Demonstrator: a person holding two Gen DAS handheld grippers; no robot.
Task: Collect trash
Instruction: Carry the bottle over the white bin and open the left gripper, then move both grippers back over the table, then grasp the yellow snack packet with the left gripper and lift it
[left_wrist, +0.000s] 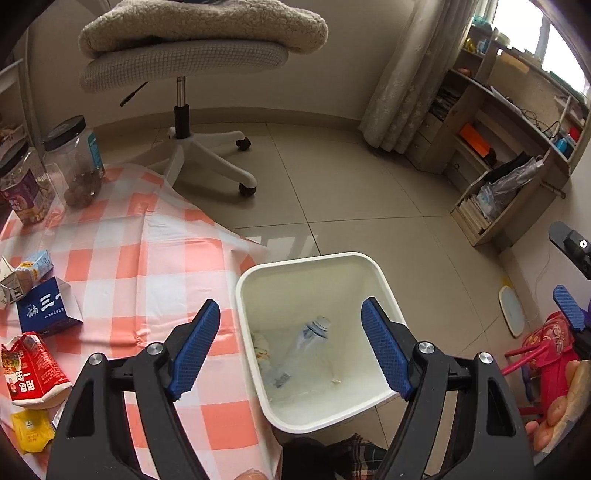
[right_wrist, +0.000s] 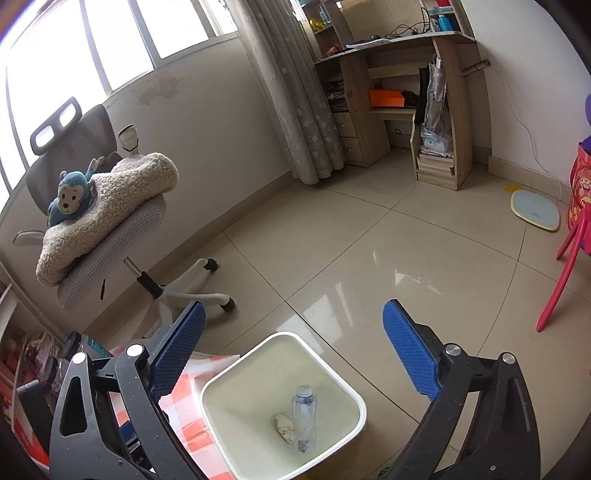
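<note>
— Both tools are nearest to us: the left tool (left_wrist: 290, 350) is spread wide and holds nothing, and the right tool (right_wrist: 293, 354) is also spread and empty. They hang over the white bin (left_wrist: 384, 291).

— What is already in the bin?

— We see a clear plastic bottle (left_wrist: 301, 345) and a crumpled wrapper (left_wrist: 263, 350) on its bottom. More trash lies on the checked counter (left_wrist: 155, 258), left of the bin: a red carton (left_wrist: 31, 365) closest to the left tool, a blue box (left_wrist: 46, 312) behind it, a yellow packet (left_wrist: 31, 430) and a small milk carton (left_wrist: 27, 275).

— How will the red carton handle?

— We judge it light and soft, easy to crush, a little slippery. Its long axis runs toward us and away, torn top pointing away from the left tool. We would pinch it across the short width, near the middle.
</note>
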